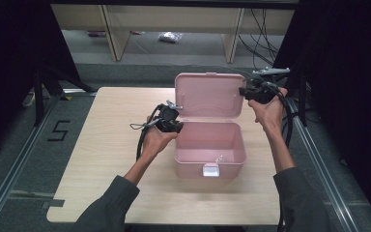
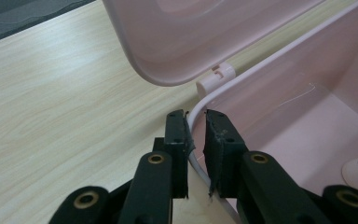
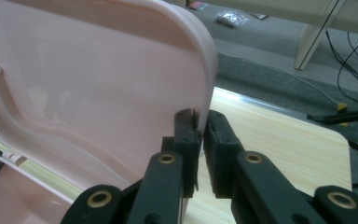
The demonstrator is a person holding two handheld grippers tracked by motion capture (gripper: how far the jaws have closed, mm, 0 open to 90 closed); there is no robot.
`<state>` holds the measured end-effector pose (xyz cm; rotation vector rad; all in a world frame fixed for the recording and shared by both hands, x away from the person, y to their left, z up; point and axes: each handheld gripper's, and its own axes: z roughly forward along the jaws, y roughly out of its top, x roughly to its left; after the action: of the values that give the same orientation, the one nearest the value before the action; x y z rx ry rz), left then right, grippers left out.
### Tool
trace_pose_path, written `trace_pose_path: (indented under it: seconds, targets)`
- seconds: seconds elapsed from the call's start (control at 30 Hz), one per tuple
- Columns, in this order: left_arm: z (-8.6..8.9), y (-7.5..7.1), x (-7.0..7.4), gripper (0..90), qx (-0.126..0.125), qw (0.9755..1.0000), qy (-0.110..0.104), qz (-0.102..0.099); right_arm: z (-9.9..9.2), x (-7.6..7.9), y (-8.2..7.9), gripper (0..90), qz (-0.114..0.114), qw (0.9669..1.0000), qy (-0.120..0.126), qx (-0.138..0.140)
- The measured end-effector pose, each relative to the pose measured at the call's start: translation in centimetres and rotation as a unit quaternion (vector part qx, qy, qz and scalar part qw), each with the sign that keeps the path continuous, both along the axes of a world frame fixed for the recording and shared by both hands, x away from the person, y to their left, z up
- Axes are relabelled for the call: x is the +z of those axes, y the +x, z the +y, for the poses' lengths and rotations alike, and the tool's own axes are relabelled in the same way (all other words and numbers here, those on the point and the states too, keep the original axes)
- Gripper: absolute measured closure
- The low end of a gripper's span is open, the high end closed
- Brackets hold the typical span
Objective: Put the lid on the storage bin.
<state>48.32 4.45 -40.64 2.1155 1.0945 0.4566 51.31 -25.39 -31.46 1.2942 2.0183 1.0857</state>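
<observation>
Dim, soft overhead light; dark edges

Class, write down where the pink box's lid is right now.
In the high view the lid stands open and upright behind the pink box, mid-table, its right edge pinched by the right gripper.

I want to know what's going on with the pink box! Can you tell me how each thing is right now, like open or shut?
Pink box: open, standing on the table.
Lid: raised upright at the back, on its hinge.
White front latch: undone.
Left hand-held gripper: shut on the box's rim at its left back corner.
Right hand-held gripper: shut on the lid's edge.
</observation>
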Motion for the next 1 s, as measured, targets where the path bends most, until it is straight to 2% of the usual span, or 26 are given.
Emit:
trace_pose_path:
  seconds: [0.07,0.13,0.17,0.2,0.23,0.27,0.33,0.37,0.4,0.43,0.47,0.5,0.57,0.6,0.63,0.67,0.73,0.77,0.83,0.87,0.93,0.97,1.0]
  targets:
    - [0.0,0.0,0.0,79.2,0.000,1.0000,-0.002,0.000,0.0,0.1,-0.2,84.6,-0.007,1.0000,-0.005,0.002]
    - [0.0,0.0,0.0,79.2,-0.001,1.0000,-0.003,0.001,0.0,0.2,-0.5,84.6,-0.003,1.0000,-0.002,0.000]
    - [-0.1,-0.1,0.0,79.3,0.001,1.0000,-0.001,0.000,-0.2,0.2,-0.5,84.6,-0.012,0.9998,-0.012,0.010]
    - [-0.1,-0.1,0.0,79.3,0.003,1.0000,-0.001,-0.003,-0.1,0.3,-0.8,84.6,-0.006,1.0000,-0.007,0.000]
    - [-0.1,-0.1,0.0,79.3,0.002,1.0000,-0.001,-0.002,-0.1,0.2,-0.9,84.6,-0.015,0.9998,-0.010,0.001]
    - [-0.2,-0.1,0.0,79.3,0.003,1.0000,-0.002,-0.002,-0.1,0.2,-1.1,84.6,-0.008,1.0000,-0.004,0.001]
    - [-0.2,-0.1,-0.1,79.3,0.004,1.0000,-0.001,-0.002,-0.2,0.2,-1.3,84.6,-0.012,0.9999,-0.005,-0.001]
    - [-0.3,-0.1,-0.1,79.2,0.003,1.0000,0.000,-0.003,-0.3,0.1,-1.4,84.5,-0.022,0.9996,-0.017,0.001]
    - [-0.3,0.0,-0.1,79.2,0.004,1.0000,-0.008,-0.002,-0.2,0.2,-1.6,84.5,-0.017,0.9998,-0.010,-0.002]
    - [-0.3,-0.1,0.0,79.2,0.003,1.0000,-0.001,-0.003,-0.2,0.0,-1.7,84.5,-0.030,0.9994,-0.016,0.002]
    - [-0.2,-0.1,0.0,79.2,0.005,1.0000,-0.002,-0.002,-0.1,0.1,-2.0,84.5,-0.021,0.9997,-0.007,-0.005]
    - [-0.2,0.0,-0.1,79.2,0.005,1.0000,-0.004,0.001,-0.3,0.0,-2.0,84.5,-0.037,0.9992,-0.015,0.004]
    - [-0.2,0.0,-0.1,79.3,0.006,0.9999,-0.013,0.002,-0.2,0.0,-2.6,84.5,-0.035,0.9994,-0.006,-0.002]
    - [-0.2,0.0,-0.1,79.3,0.006,0.9999,-0.014,0.003,-0.2,0.0,-2.8,84.5,-0.033,0.9994,-0.008,-0.003]
    - [-0.3,0.0,-0.1,79.3,0.006,0.9999,-0.015,0.003,-0.3,-0.1,-2.8,84.4,-0.042,0.9990,-0.011,0.005]
    - [-0.3,0.0,-0.1,79.2,0.005,0.9999,-0.016,0.004,-0.2,0.0,-3.1,84.4,-0.035,0.9993,-0.010,-0.005]
    - [-0.3,0.1,-0.1,79.2,0.005,0.9998,-0.016,0.004,-0.4,-0.1,-3.2,84.4,-0.045,0.9988,-0.018,-0.005]
    - [-0.2,0.1,-0.1,79.1,0.005,0.9999,-0.015,0.006,-0.3,-0.2,-3.3,84.4,-0.042,0.9991,-0.009,-0.006]
    - [-0.1,0.1,0.0,79.1,0.006,0.9997,-0.021,0.007,-0.3,-0.2,-3.4,84.4,-0.050,0.9986,-0.016,-0.007]
    - [-0.1,0.1,0.0,79.0,0.007,0.9997,-0.022,0.004,-0.3,-0.2,-3.5,84.4,-0.043,0.9990,-0.014,-0.002]
    - [0.0,0.0,0.1,78.7,0.006,0.9997,-0.022,0.002,-0.4,-0.2,-3.7,84.3,-0.048,0.9987,-0.014,-0.004]
    - [0.0,0.0,0.1,78.4,0.006,0.9997,-0.022,0.003,-0.3,-0.3,-3.8,84.3,-0.047,0.9989,-0.004,-0.007]
    - [0.0,0.0,0.1,78.3,0.006,0.9998,-0.021,0.003,-0.4,-0.3,-3.8,84.3,-0.050,0.9987,-0.009,-0.003]
